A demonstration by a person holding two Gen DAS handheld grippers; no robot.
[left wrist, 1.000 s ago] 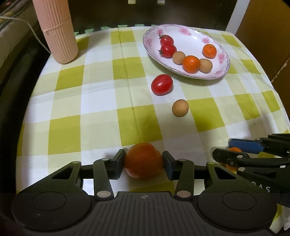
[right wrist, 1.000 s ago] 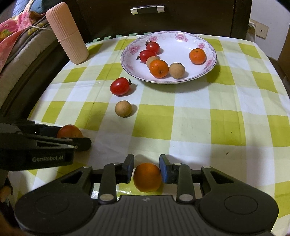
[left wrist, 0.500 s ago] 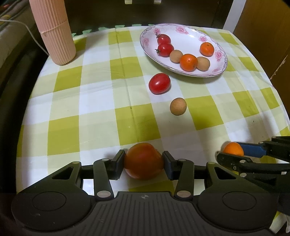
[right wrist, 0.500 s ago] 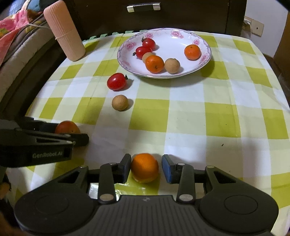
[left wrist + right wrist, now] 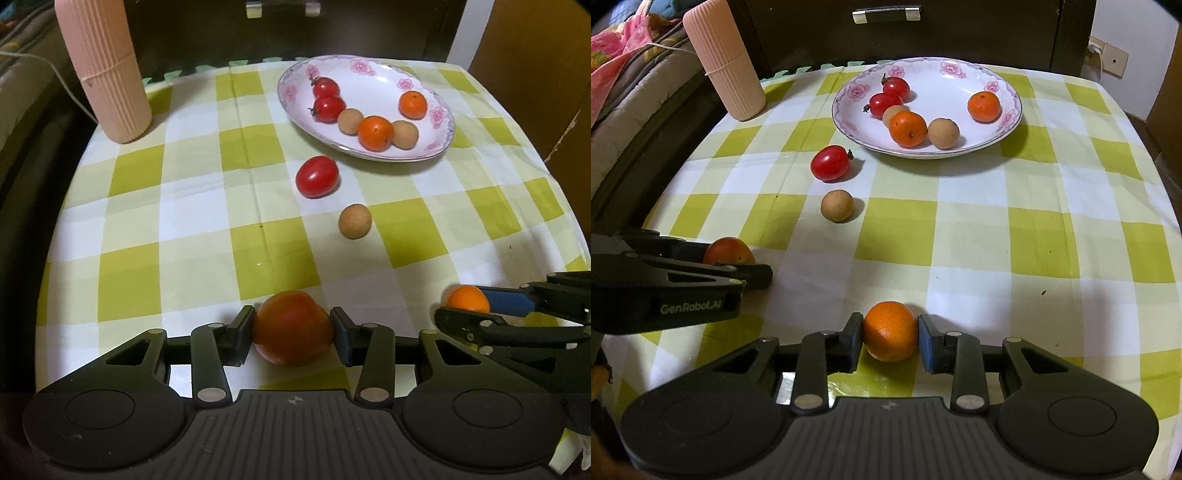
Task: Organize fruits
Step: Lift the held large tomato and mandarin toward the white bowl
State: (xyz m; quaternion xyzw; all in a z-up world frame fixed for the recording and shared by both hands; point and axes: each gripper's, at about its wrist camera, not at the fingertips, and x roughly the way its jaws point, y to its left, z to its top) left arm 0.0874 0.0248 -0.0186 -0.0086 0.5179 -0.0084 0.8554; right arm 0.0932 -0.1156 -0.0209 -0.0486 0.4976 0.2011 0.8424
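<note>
Left gripper [image 5: 292,328] held a large orange-red tomato [image 5: 292,326] between its pads; both pads touched the fruit's sides, jaws closed on it at moderate width. The tomato sat low over the green-and-white checked tablecloth [image 5: 207,206]; contact with the cloth could not be told.

Right gripper [image 5: 890,332] held a small orange [image 5: 891,330]. Left pad touched the fruit; the right blue pad was at its edge, contact there not fully clear. Jaws narrow, fruit centred between them.

Ahead of the left jaws, slightly right: a tan longan [image 5: 354,220] loose on the cloth, and beyond it a red plum tomato [image 5: 317,176], just short of the plate. In the right wrist view the same two lay ahead and left of the jaws.

Floral plate [image 5: 1004,83] stood farther ahead, toward the far table edge. It carried two cherry tomatoes [image 5: 895,88] at the far left, two longans, and two small oranges, one [image 5: 984,106] apart at the right side.

Ribbed pink cylinder [image 5: 105,70] stood upright far ahead-left of both jaws, at the table corner. Dark drawer front with a metal handle [image 5: 882,15] lay behind the table.

Each gripper was visible beside the other, well apart.
</note>
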